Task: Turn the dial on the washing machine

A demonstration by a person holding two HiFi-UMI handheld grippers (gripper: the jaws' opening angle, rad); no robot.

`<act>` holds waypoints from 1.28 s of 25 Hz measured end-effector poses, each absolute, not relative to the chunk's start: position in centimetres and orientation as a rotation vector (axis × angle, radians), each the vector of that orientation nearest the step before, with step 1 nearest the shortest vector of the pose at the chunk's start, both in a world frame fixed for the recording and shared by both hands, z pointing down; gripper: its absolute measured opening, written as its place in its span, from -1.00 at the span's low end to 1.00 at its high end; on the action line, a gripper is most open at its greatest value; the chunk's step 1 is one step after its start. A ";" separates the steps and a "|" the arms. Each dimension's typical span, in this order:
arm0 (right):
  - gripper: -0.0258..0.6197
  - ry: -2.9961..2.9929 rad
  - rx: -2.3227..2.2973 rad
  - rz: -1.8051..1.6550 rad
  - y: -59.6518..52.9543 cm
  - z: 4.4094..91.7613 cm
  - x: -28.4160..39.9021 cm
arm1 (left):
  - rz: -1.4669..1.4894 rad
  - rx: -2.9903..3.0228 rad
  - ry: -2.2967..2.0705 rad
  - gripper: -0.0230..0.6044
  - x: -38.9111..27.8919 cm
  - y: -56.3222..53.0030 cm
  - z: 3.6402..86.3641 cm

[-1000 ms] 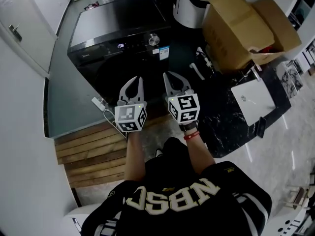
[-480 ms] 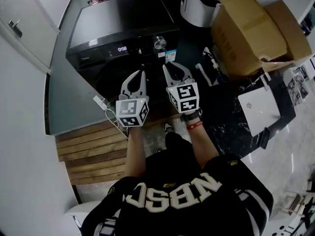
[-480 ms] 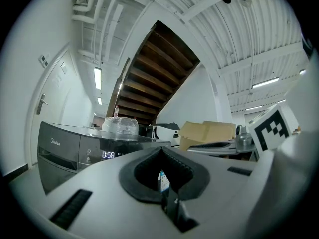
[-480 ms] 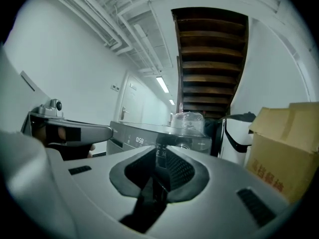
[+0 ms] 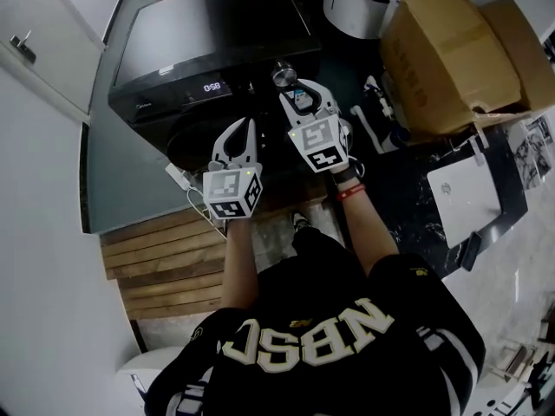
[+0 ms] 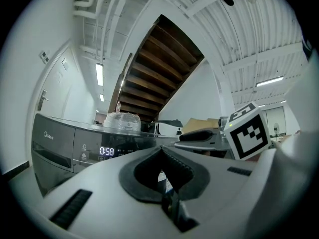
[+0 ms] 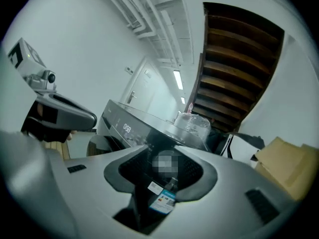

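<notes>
Right gripper view: right gripper (image 7: 167, 149) fingers opening, dial (image 7: 166, 164) framed between them untouched; left gripper (image 6: 160, 148) fingers closed, empty.

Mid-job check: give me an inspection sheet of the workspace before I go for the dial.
surface: black washing machine top, display lit.
job's things: dial on the front panel, not gripped.
clutter: cardboard boxes; plastic-wrapped bundle on the machine.
grippers: left gripper shut, empty; right gripper opening, dial just ahead of its jaws, not touching it.
cables: white plug and cord on the floor.
surroundings: wooden steps, white door.
</notes>
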State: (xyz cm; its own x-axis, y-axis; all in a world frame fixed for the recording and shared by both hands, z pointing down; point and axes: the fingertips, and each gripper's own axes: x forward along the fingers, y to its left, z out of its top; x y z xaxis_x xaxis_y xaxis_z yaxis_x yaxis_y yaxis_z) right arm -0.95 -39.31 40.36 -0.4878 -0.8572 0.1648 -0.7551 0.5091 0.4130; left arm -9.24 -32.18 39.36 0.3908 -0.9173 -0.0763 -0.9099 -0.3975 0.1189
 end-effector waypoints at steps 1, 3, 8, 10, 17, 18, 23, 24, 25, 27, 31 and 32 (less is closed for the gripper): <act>-0.41 -2.382 1.322 -0.442 -39.9 40.5 -1.1 | -0.196 2.566 -1.696 -0.88 -9.4 -32.4 39.5; -0.36 -2.330 1.272 -0.518 -41.0 40.9 -1.5 | -0.188 2.557 -1.704 -0.88 -9.6 -32.9 39.8; -0.24 -2.203 1.142 -0.670 -43.0 42.9 -2.6 | -0.168 2.548 -1.713 -0.88 -9.7 -34.0 40.3; -0.19 -2.151 1.099 -0.731 -43.6 43.7 -3.1 | -0.161 2.542 -1.719 -0.88 -9.8 -34.5 40.5; 0.00 -1.822 0.935 -1.089 -45.3 45.7 -4.3 | -0.154 2.514 -1.733 -0.88 -10.5 -35.6 41.3; 0.00 -1.772 0.909 -1.134 -45.5 46.0 -4.5 | -0.154 2.512 -1.730 -0.88 -10.5 -35.8 41.4; 0.01 -1.648 0.861 -1.228 -46.4 47.3 -4.4 | -0.158 2.495 -1.731 -0.88 -10.6 -36.2 41.9; 0.00 -1.634 0.856 -1.239 -46.5 47.4 -4.3 | -0.160 2.492 -1.733 -0.88 -10.7 -36.3 41.9; 0.00 -1.615 0.853 -1.256 -46.6 47.4 -4.3 | -0.163 2.489 -1.737 -0.88 -10.8 -36.3 42.0; -0.05 -1.585 0.858 -1.290 -46.9 47.1 -4.3 | -0.172 2.484 -1.747 -0.88 -11.0 -36.5 41.9; -0.09 -1.597 0.879 -1.301 -47.0 46.8 -4.3 | -0.183 2.480 -1.753 -0.88 -11.0 -36.7 41.8; -0.09 -1.602 0.883 -1.301 -47.0 46.8 -4.3 | -0.184 2.481 -1.752 -0.88 -11.0 -36.8 41.7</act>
State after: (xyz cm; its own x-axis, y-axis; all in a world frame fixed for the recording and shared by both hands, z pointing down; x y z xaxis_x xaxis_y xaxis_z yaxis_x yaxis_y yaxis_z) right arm -4.31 -47.00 46.76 -0.3730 -0.9086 0.1877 -0.0029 0.2035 0.9791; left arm -10.98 -36.77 41.71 0.3311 -0.9427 -0.0420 -0.9308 -0.3336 0.1496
